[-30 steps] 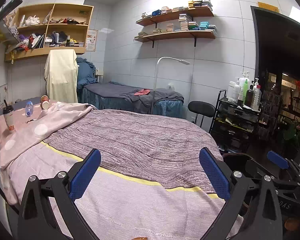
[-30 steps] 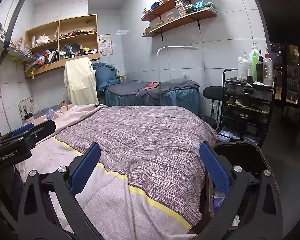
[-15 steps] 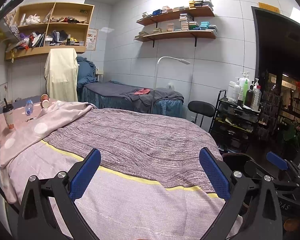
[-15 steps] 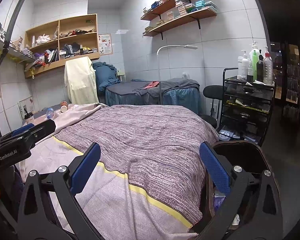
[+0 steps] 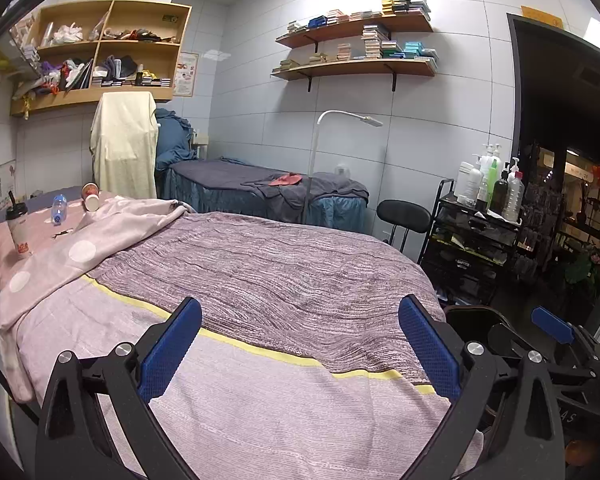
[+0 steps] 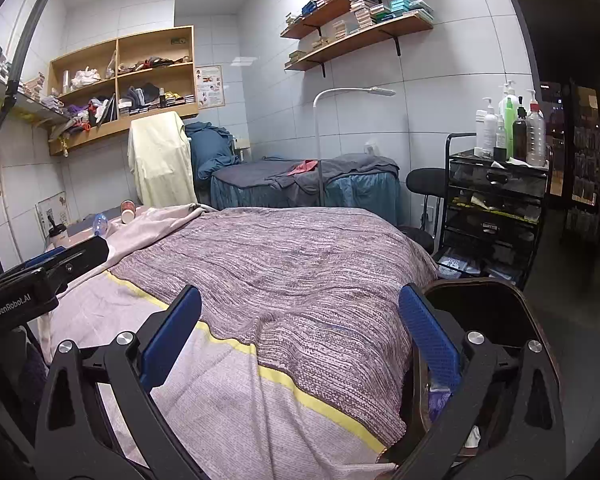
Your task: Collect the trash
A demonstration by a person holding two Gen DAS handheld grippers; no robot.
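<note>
Left gripper (image 5: 300, 344): jaws spread wide, nothing between the blue pads. Right gripper (image 6: 300, 344): likewise spread and empty. Both hang low over the near end of the bed (image 5: 260, 400), well short of any litter.

Progress: judged at the very start. No piece of trash is held, and every visible piece sits at the far head end. All pick-ups are left to do.

Near right, beside the bed corner: a dark round-rimmed bin (image 6: 492, 300), open at the top. Something pale and purple shows low inside, behind the right finger; cannot tell what it is. Likely the drop point.

Mid field: grey-purple knit blanket (image 5: 284, 272) over the bed, yellow stripe across, no litter on it.

Far left, head end, on the pink sheet by the wall:
- tall drink cup (image 5: 19, 232) with dark lid and straw, upright, printed band near the base;
- small clear plastic bottle (image 5: 59, 209), blue cap, lying on its side, looks empty and light;
- two paper cups (image 5: 91, 197), tipped over, just beside each other, one open mouth facing the camera;
- a small dark scrap (image 5: 62, 234) near the drink cup, too small to identify.

All four lie close together, well apart from both grippers.
</note>
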